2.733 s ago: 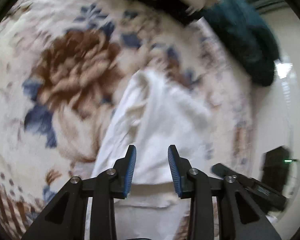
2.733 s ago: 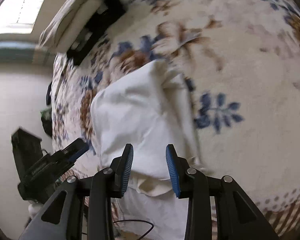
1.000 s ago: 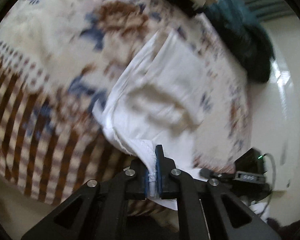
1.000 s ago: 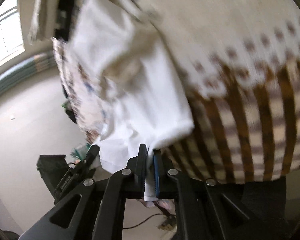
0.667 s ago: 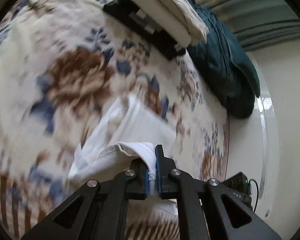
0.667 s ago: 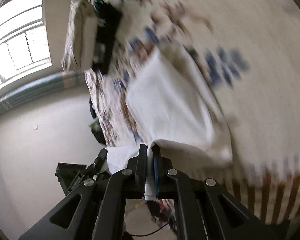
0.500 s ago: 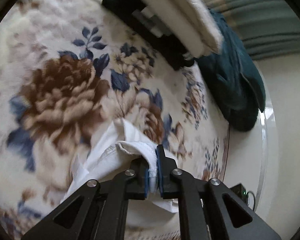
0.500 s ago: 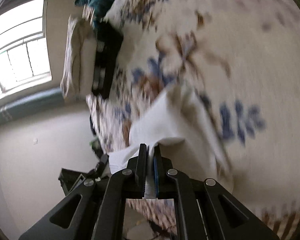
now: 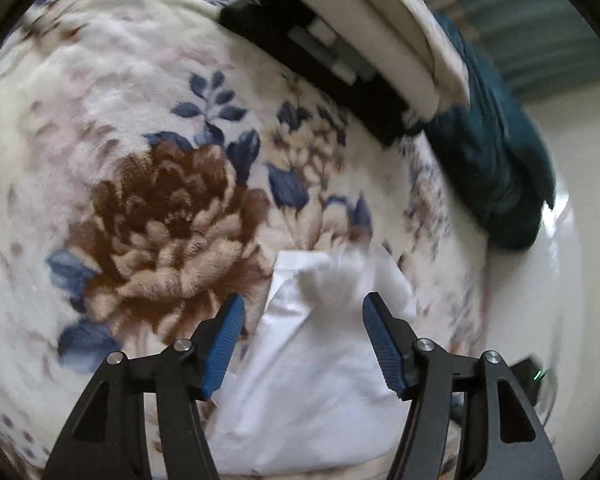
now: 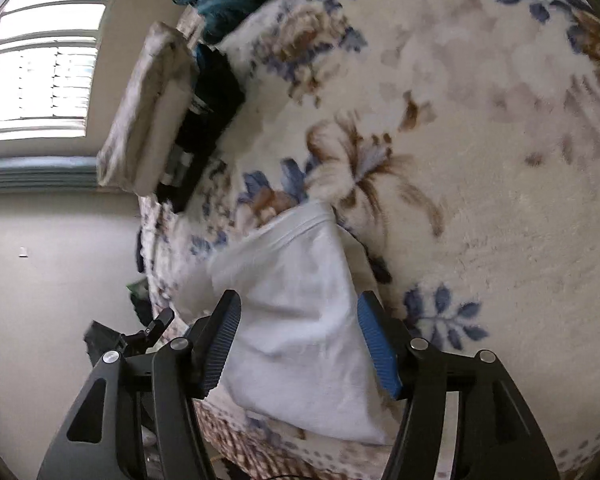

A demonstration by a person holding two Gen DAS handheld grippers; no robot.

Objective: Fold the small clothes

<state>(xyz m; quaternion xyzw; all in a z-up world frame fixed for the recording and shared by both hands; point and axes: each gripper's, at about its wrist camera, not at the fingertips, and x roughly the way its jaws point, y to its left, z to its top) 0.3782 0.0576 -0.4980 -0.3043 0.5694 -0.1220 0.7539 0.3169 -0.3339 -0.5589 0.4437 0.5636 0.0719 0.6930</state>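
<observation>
Both of our grippers hang with their jaws spread wide and nothing between them — the left gripper [image 9: 302,318] and the right gripper [image 10: 298,318] each hover just above the white garment [image 9: 320,380], which lies folded on the flowered blanket [image 9: 100,120]. Seen from the left gripper, the cloth spreads below and ahead of the blue pads [image 9: 224,344], with a bunched, blurred corner just ahead of the gap between them. Seen from the right gripper, the same garment [image 10: 300,320] runs from under the jaws forward to a hemmed edge, and its near end lies close to the blanket's patterned border. We see our left gripper [image 10: 140,334] off to the left of the right one, beside the garment. Well ahead of both, at the far side of the blanket, sits a stack of folded cream cloth [image 9: 384,28] on something black [image 9: 324,68], with a dark teal bundle [image 9: 496,160] beyond it. A bright window [image 10: 40,64] shows far left of the right gripper.
</observation>
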